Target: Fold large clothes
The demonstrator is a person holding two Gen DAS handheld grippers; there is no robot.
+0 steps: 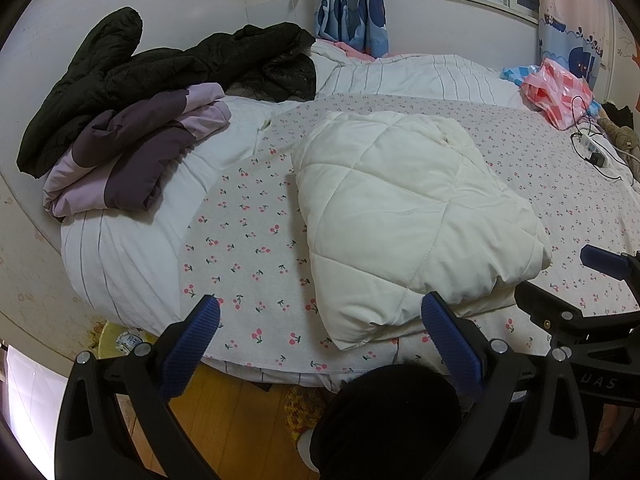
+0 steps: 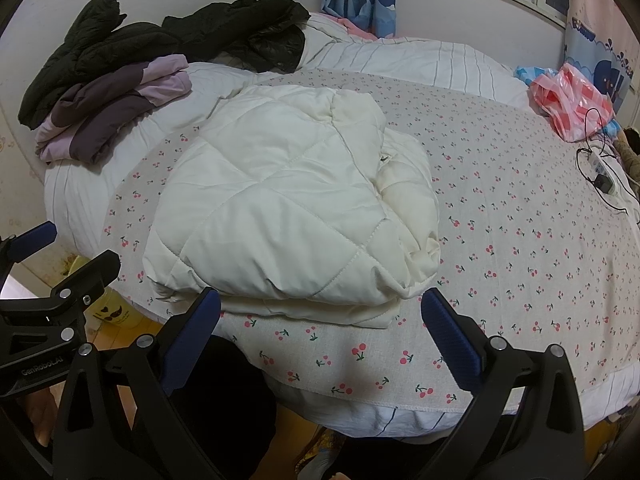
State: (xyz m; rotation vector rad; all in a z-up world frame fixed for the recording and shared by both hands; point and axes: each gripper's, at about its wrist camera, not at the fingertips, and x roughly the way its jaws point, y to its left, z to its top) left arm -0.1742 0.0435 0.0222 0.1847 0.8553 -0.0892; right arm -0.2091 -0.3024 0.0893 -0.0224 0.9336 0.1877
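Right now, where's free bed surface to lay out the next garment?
Free: cherry-print sheet between the folded white jacket and the power strip, plus the near-edge strip before both open grippers. Crowded: far left, purple jacket and black coat piled; far right, pink bag and cables.

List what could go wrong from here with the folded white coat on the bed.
The puffy white quilted coat is only loosely folded and may spring open. Its near fold sits close to the bed edge, so a nudge could slide it toward the floor. Both grippers, left and right, are open and hold nothing.
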